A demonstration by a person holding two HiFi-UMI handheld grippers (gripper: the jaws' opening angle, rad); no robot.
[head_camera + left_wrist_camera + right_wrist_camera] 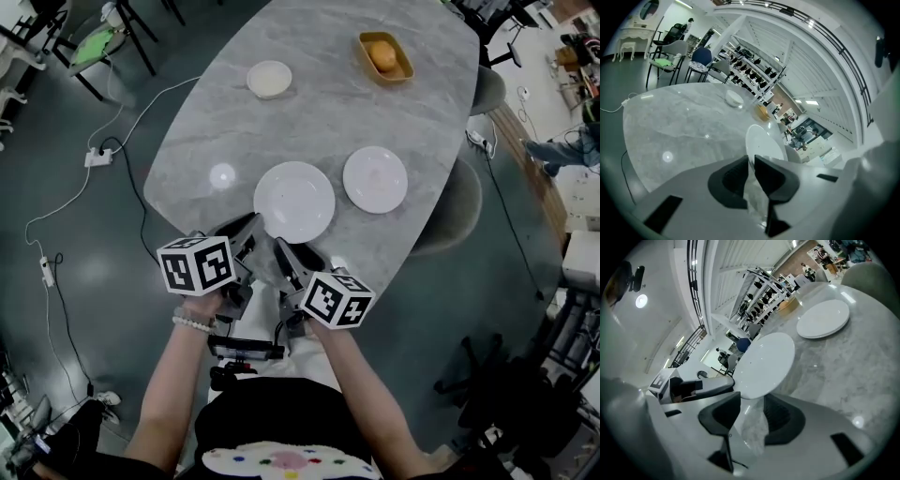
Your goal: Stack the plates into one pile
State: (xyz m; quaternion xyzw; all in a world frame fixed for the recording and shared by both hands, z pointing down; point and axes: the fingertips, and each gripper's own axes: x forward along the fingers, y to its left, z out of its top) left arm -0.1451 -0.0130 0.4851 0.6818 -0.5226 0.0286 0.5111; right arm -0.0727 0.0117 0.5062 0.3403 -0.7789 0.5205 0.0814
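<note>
Head view: near plate (293, 201) at tabletop (328, 112) front edge, far plate (375, 179) just beside it; left gripper (253, 223) and right gripper (281, 246) at near rim.
Left gripper view: jaws pinching rim by thin bite; slip or drop possible.
Right gripper view: jaws spread, rim between them unclamped; one-sided hold may tilt near plate into far plate.

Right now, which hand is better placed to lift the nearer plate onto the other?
Probably the left gripper: its jaws look closed on the rim of the nearer plate; those of the right gripper stand open there.
</note>
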